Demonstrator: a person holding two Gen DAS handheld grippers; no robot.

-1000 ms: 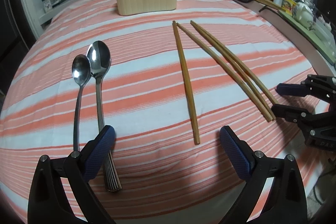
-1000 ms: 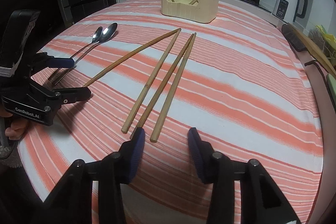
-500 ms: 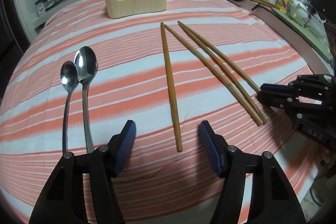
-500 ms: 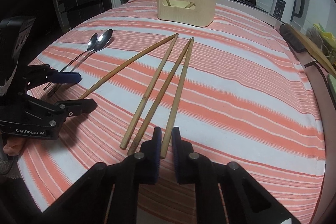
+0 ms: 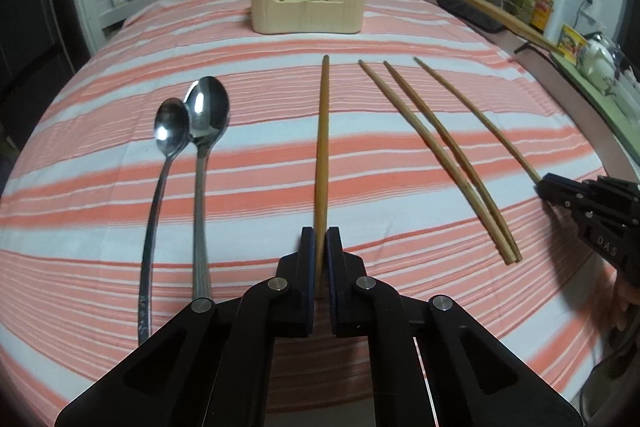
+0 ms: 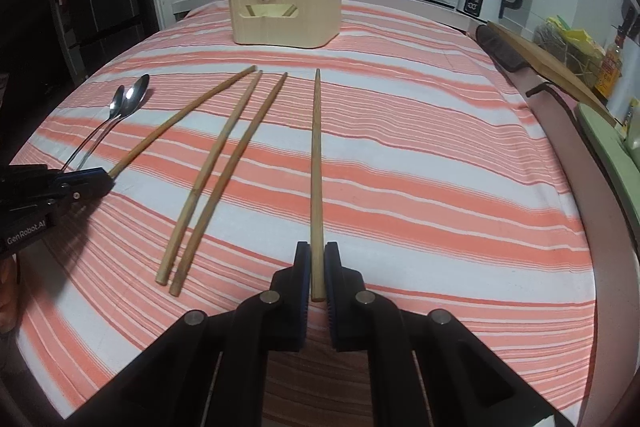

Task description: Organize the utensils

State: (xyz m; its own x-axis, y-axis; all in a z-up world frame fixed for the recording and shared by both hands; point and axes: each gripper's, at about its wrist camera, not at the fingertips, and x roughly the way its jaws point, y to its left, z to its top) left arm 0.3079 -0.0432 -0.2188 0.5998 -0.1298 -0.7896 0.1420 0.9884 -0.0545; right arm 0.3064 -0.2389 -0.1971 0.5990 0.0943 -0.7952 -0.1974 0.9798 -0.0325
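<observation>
**Left wrist view: each gripper pinches one chopstick by its near end**

Left wrist view shows our left gripper (image 5: 319, 247) closed tight on the near end of the leftmost chopstick (image 5: 322, 131); its jaws have just been closing, and the stick now sits between the pads. Two spoons (image 5: 196, 155) lie side by side just to its left on the striped tablecloth (image 5: 400, 187). In the right wrist view our right gripper (image 6: 316, 275) is likewise clamped on the near end of the rightmost chopstick (image 6: 317, 163); its jaws have also just been closing. Two loose chopsticks (image 6: 216, 179) lie together between the held ones. The wooden holder (image 6: 286, 9) stands well apart at the far side of the table, with a few sticks already in it.

We judge the chopsticks to be light, stiff and smooth, so a grip at the very end leaves a long lever that may pivot or slip; taking hold a little farther up would steady them. Whether either far tip has left the cloth we cannot quite tell. The spoons look heavier and slicker, best pinched across the handle.
</observation>
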